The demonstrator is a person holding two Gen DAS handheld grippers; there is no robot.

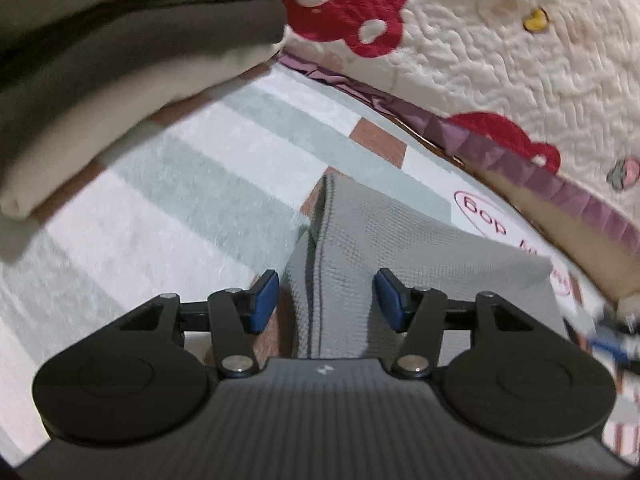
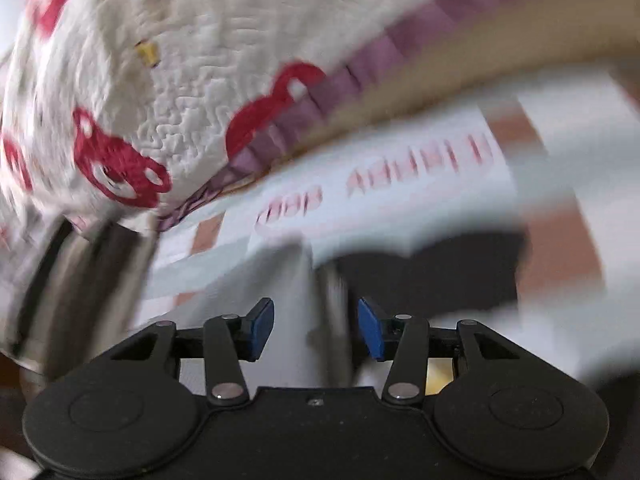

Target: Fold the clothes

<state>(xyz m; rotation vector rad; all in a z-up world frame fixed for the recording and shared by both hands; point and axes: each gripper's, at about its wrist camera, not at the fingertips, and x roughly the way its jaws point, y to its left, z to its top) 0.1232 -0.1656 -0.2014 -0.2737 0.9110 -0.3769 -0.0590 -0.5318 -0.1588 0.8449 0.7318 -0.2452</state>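
left gripper (image 1: pixel 325 300), pads spread apart, straddles a grey garment (image 1: pixel 360 248) lying on a striped mat (image 1: pixel 168 200). folded clothes (image 1: pixel 120 52) sit far left, beside a quilt (image 1: pixel 500 60). right gripper (image 2: pixel 316 330) also gapes, its view blurred.

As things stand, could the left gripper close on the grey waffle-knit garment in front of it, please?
Probably yes: the left gripper is open and the grey waffle-knit garment already lies between its blue pads, with nothing in the way.
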